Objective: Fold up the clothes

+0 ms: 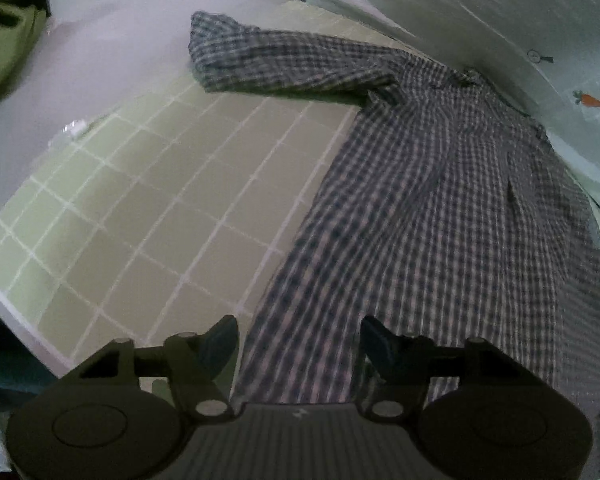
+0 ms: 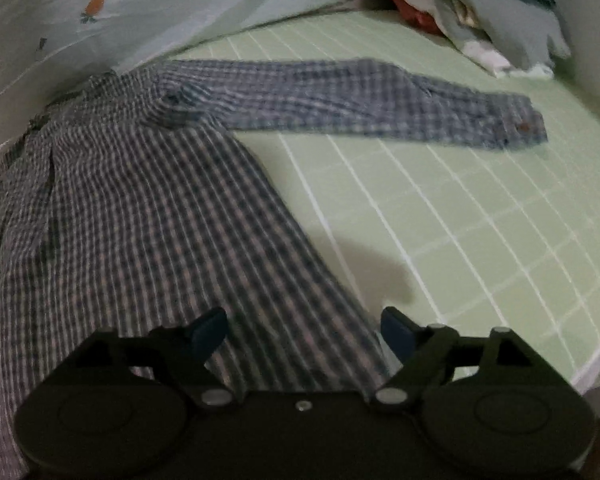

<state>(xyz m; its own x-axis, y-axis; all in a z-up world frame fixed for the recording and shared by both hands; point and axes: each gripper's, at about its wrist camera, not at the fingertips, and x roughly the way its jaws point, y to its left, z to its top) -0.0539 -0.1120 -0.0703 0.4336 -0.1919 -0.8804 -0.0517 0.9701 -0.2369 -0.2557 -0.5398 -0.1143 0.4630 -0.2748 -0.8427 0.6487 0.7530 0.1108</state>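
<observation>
A blue-and-white checked long-sleeved shirt (image 1: 440, 208) lies spread flat on a green gridded sheet (image 1: 172, 184), collar toward the far side. One sleeve (image 1: 284, 60) stretches out to the left in the left wrist view. The other sleeve (image 2: 380, 100) stretches right in the right wrist view, above the shirt body (image 2: 140, 208). My left gripper (image 1: 298, 340) is open over the shirt's lower left edge. My right gripper (image 2: 304, 332) is open over the shirt's lower right edge. Neither holds cloth.
A pale blanket with a carrot print (image 2: 96, 0) lies bunched along the far side, against the collar; it also shows in the left wrist view (image 1: 500, 12). A pile of other clothes (image 2: 480, 8) sits at the far right. The bed edge (image 2: 596, 360) runs at the right.
</observation>
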